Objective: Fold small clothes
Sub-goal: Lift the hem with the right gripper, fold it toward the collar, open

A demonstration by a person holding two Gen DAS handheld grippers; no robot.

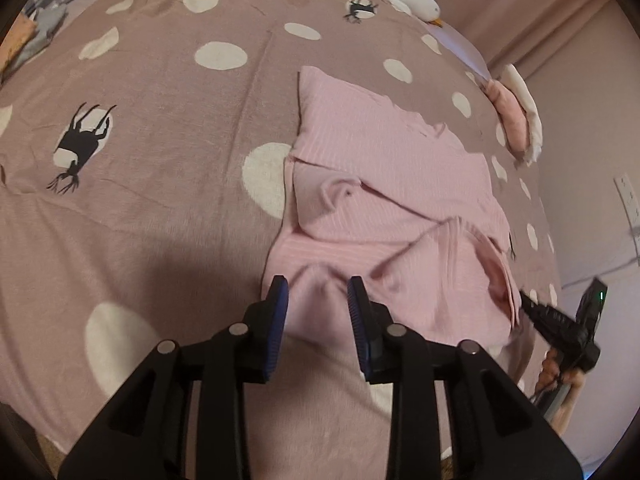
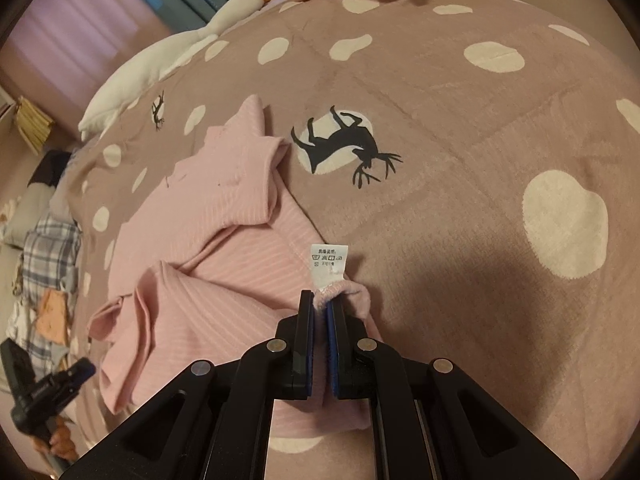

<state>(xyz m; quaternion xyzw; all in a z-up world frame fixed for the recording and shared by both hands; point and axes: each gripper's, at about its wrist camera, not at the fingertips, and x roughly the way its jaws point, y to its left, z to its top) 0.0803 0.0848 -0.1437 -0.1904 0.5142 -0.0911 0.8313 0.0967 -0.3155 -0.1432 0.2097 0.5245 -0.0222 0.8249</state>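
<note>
Right wrist – goose toy (image 2: pixel 160 60) behind pink garment (image 2: pixel 224 216), nr bedspread (image 2: pixel 460 120) edge.

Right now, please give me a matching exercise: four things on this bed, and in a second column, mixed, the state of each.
1 left gripper
2 right gripper
3 care label
4 goose toy

A lies at the bed's far edge
B shut on the pink garment
C open over pink cloth
D white, beside the closed jaws

1-C, 2-B, 3-D, 4-A
</note>
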